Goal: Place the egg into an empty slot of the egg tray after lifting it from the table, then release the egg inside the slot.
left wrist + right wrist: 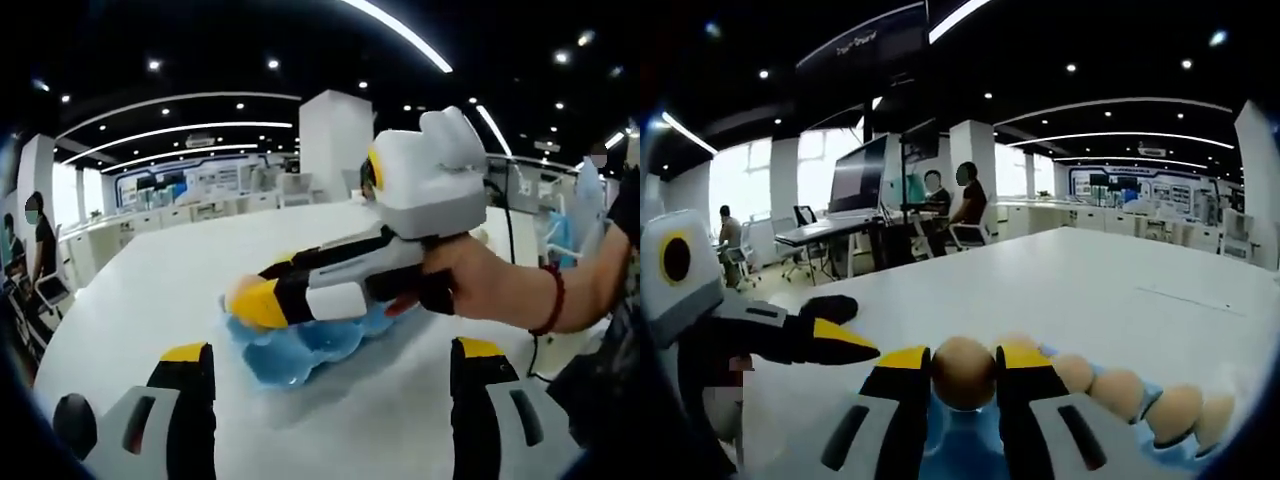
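No readable writing anywhere. My left gripper point(330, 365) hangs wide open short of the blue egg tray point(300, 350), nothing between its tips. Over the tray, my right gripper point(962, 372) clamps the egg point(963, 372); its long axis I can't judge. Right of it, eggs point(1120, 392) fill the row. White table point(1120, 290) lies open beyond.

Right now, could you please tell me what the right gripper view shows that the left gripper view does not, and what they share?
Right gripper view alone: the brown egg clamped between the right tongs, plus a row of eggs seated in the tray. Left gripper view alone: the open left tongs and the person's hand holding the right gripper from the side. Shared: the blue egg tray on the white table, with the right tongs over it.
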The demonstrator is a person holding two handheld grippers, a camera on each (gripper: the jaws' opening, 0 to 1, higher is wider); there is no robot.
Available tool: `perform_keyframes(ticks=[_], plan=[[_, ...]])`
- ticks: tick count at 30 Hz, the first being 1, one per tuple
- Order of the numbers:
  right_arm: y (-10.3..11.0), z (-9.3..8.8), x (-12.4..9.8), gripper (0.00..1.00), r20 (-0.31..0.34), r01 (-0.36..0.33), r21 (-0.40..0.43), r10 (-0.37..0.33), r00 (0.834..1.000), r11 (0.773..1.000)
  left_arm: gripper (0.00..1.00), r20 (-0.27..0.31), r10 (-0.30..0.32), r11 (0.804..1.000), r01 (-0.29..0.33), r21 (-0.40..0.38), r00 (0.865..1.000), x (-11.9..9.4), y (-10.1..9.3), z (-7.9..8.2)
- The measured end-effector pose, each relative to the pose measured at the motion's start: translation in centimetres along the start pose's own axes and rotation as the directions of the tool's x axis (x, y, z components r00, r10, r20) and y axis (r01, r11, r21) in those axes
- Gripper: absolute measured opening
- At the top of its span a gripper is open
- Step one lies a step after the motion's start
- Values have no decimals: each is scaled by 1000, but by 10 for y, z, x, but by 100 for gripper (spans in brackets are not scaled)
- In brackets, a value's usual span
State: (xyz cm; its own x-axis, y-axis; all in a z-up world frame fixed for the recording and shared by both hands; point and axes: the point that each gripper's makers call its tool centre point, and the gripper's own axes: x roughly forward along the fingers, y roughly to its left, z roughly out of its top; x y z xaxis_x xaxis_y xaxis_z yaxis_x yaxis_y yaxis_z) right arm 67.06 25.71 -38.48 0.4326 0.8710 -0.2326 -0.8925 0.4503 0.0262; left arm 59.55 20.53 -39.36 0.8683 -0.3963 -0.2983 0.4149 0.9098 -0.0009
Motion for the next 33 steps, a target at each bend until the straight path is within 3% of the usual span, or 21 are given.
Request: perform_keyframes(ticks=[10, 13, 22, 33], plan=[[0, -12, 7, 27, -57, 26, -26, -27, 998, 999, 100, -6, -2, 1000, 2, -1, 1000, 2, 4, -2], [-4, -20, 11, 27, -95, 45, 26, -42, 995, 999, 100, -10, -3, 1000, 3, -3, 1000, 2, 5, -5], [2, -18, 10, 27, -90, 42, -42, -46, 995, 998, 100, -6, -1, 1000, 1, -9, 1000, 0, 7, -6], [2, -7, 1, 38, -40, 16, -21, -17, 999, 1000, 100, -3, 13, 1000, -13, -27, 1000, 0, 9, -5]])
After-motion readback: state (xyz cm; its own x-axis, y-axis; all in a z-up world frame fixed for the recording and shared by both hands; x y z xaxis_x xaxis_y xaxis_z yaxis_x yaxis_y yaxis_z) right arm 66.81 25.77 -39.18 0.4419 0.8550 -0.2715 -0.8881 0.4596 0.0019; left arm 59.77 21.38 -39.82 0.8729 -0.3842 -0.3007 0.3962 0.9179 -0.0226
